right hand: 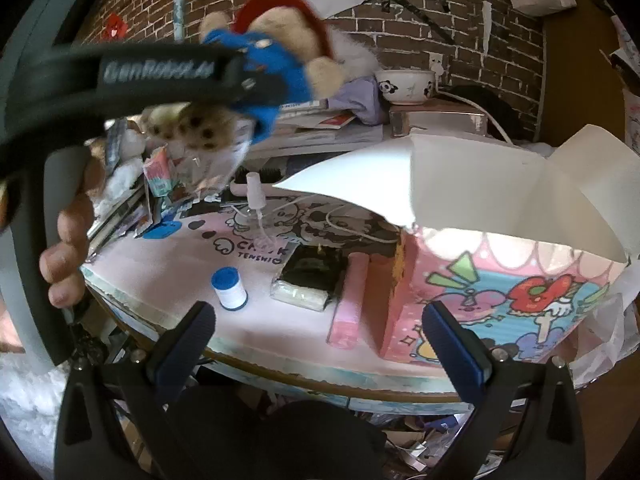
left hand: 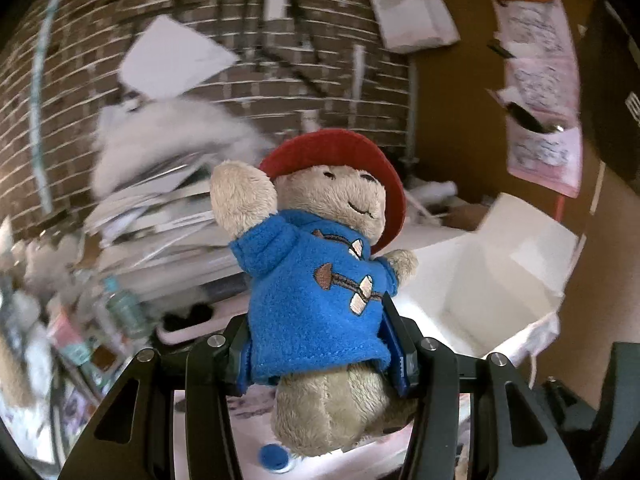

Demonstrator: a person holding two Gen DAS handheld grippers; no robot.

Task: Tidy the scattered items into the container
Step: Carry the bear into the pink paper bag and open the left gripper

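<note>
The left gripper (left hand: pixel 320 344) is clamped on a plush bear (left hand: pixel 320 264) — its blue pads (left hand: pixel 401 364) press the waist of the blue coat from both sides, and the bear stands upright between the fingers, red hat on top, one paw raised to the gripper's left, legs hanging below the pads. Ahead and to the left of this gripper lies a blurred heap of papers (left hand: pixel 160 208) against a brick wall (left hand: pixel 280 40); ahead and to its right stands the white box (left hand: pixel 500 264), flaps open, its inside showing. Directly beneath the bear, near the gripper's base, a small blue-capped jar (left hand: pixel 274 458) sits on the pink table (left hand: pixel 248 404). In the right wrist view the bear (right hand: pixel 280 64) hangs high up at the upper left, well above the table, with the person's hand (right hand: pixel 68 248) on the left gripper's handle. The right gripper (right hand: pixel 348 344) is wide, nothing between its fingers — it hovers at the table's near edge. Just ahead of its left finger stands the jar (right hand: pixel 230 288); ahead between the fingers lie a dark packet (right hand: pixel 308 280) and a pink bar (right hand: pixel 348 300) side by side; ahead of its right finger is the box (right hand: pixel 500 280) with its cartoon-printed pink side, white flaps (right hand: pixel 480 184) spread above it. Farther back a spray bottle (right hand: pixel 256 200) stands on the table (right hand: pixel 168 268).
</note>
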